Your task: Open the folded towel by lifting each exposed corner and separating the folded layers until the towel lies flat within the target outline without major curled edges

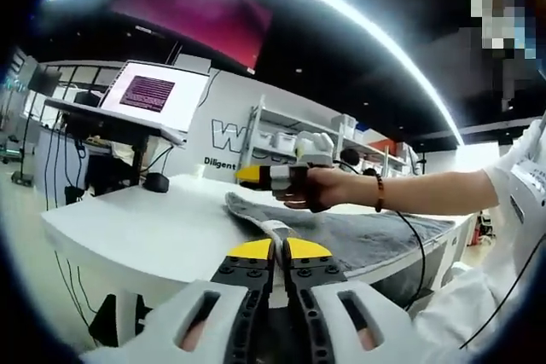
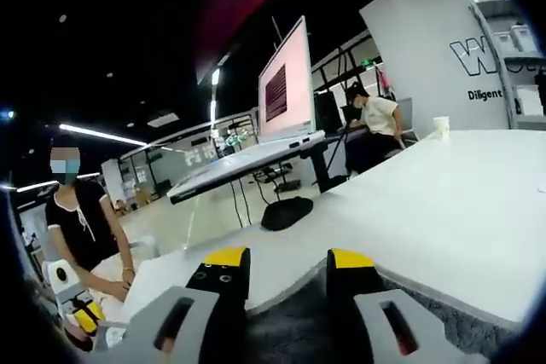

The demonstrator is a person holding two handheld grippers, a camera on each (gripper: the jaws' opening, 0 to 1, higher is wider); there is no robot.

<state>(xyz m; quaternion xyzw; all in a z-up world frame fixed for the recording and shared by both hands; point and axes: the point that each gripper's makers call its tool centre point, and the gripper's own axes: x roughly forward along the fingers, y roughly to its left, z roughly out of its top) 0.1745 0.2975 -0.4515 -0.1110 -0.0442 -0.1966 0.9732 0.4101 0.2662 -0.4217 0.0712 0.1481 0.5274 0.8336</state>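
Observation:
A grey towel (image 1: pixel 367 236) lies spread over the near right part of the white table (image 1: pixel 145 219). Its pale hemmed corner (image 1: pixel 273 229) runs into my left gripper (image 1: pixel 279 253), whose yellow-tipped jaws are closed together on it. A person's hand holds my right gripper (image 1: pixel 256 176) just above the towel's far edge. In the right gripper view my right gripper (image 2: pixel 288 258) stands open with a wide gap. Grey towel (image 2: pixel 465 326) shows beneath and to the right of its jaws, with nothing held between them.
A laptop (image 1: pixel 153 95) sits on a raised stand at the table's far end, with a black rounded object (image 2: pixel 286 212) beside it. A paper cup (image 2: pixel 440 126) stands far back. Shelving (image 1: pixel 290 138) lines the wall. A person (image 2: pixel 81 228) works at another table.

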